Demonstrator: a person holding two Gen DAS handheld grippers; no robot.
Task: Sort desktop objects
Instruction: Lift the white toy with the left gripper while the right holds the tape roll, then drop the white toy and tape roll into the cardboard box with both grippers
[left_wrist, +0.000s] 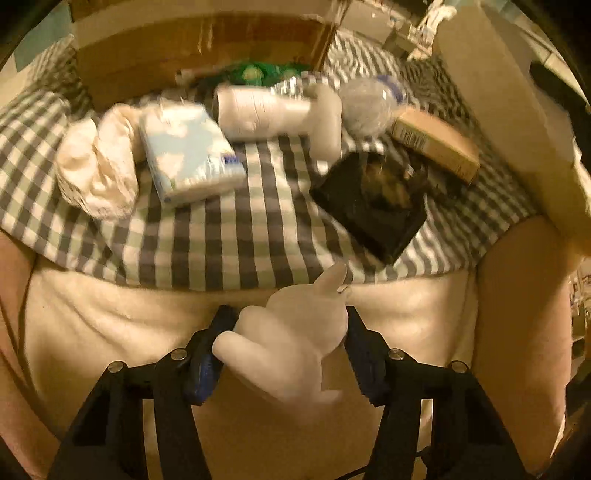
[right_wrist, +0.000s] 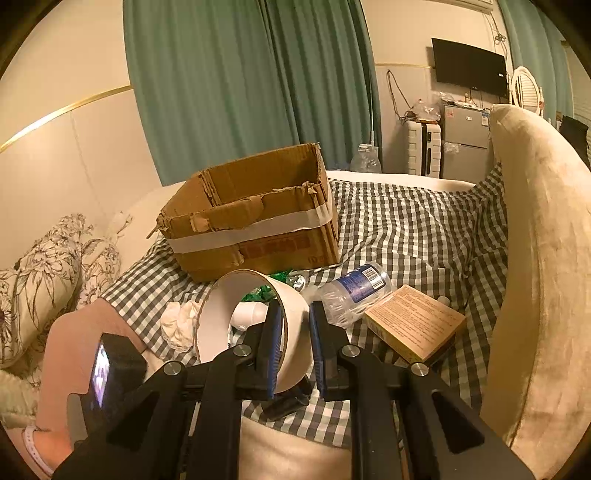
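At lower centre, the left gripper (left_wrist: 284, 347) loosely straddles a white plush toy (left_wrist: 291, 350), fingers barely gripping; it could slip. The right gripper (right_wrist: 297, 339), clenched, pinches a paper cup (right_wrist: 251, 317) rim, risking crushing.

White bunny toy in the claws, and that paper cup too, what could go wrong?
The white toy is lumpy, and the left gripper pinches only its rounded middle, so it might slip out. The right gripper clamps just the thin wall of the paper cup, which might crumple or swing into the plastic bottle.
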